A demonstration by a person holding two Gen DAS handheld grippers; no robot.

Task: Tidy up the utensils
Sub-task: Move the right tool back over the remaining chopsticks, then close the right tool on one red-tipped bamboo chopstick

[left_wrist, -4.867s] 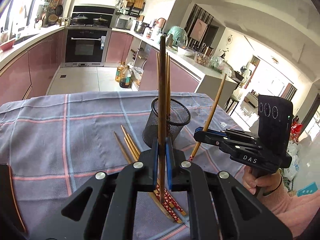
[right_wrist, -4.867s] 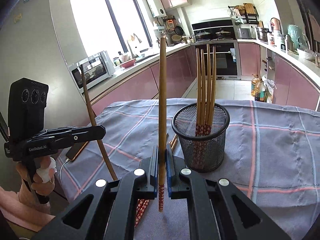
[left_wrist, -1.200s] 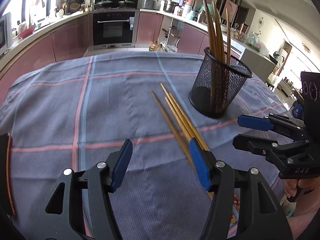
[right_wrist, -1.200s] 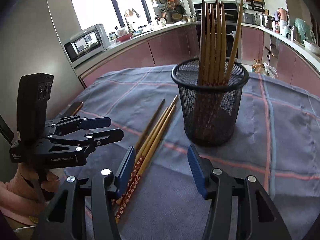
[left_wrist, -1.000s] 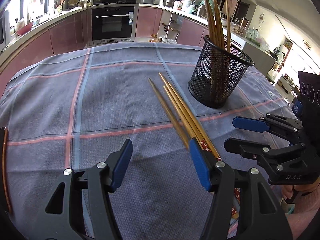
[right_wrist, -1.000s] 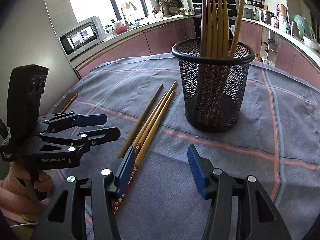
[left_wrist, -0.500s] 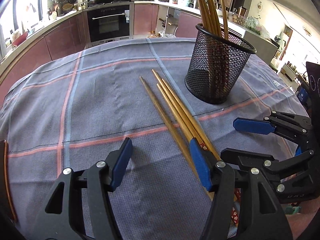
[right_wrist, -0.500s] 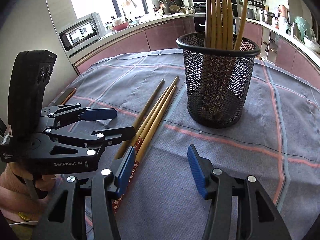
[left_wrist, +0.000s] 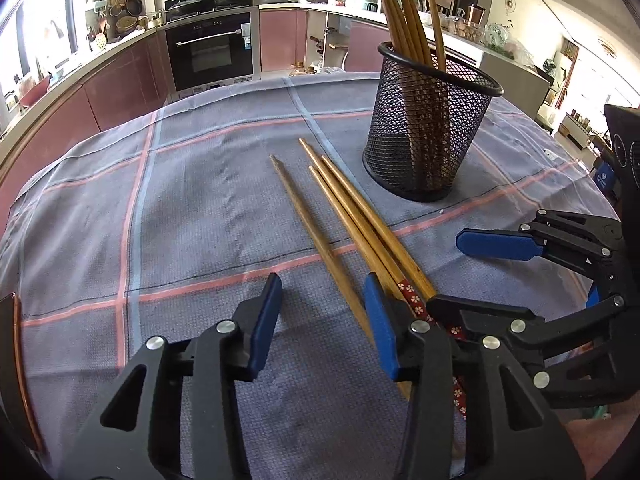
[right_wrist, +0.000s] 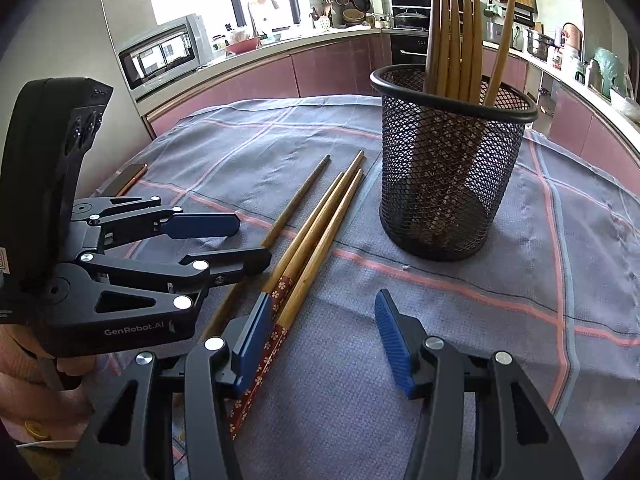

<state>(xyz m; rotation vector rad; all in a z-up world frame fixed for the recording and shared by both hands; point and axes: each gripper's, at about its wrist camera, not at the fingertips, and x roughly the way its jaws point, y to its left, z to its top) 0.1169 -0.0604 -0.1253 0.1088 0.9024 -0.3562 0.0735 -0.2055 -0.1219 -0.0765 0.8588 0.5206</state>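
Observation:
A black mesh holder stands on the checked cloth with several wooden chopsticks upright in it. One darker chopstick lies apart on the cloth, with three lighter ones beside it, their red patterned ends towards me. My left gripper hangs low over the lone chopstick. Its jaws are closing with that stick between them, and the pads do not press on it. My right gripper is open over the patterned ends, and its left finger is beside them.
The checked cloth covers the table and drops off at its edges. A dark flat phone-like object lies at the cloth's left edge. Pink kitchen cabinets, an oven and a microwave stand beyond. A hand holds each gripper's handle.
The left jaws have narrowed around the lone chopstick. Both grippers came slightly closer to the loose chopsticks. Some seconds ago each held a chopstick upright; both are now let go.

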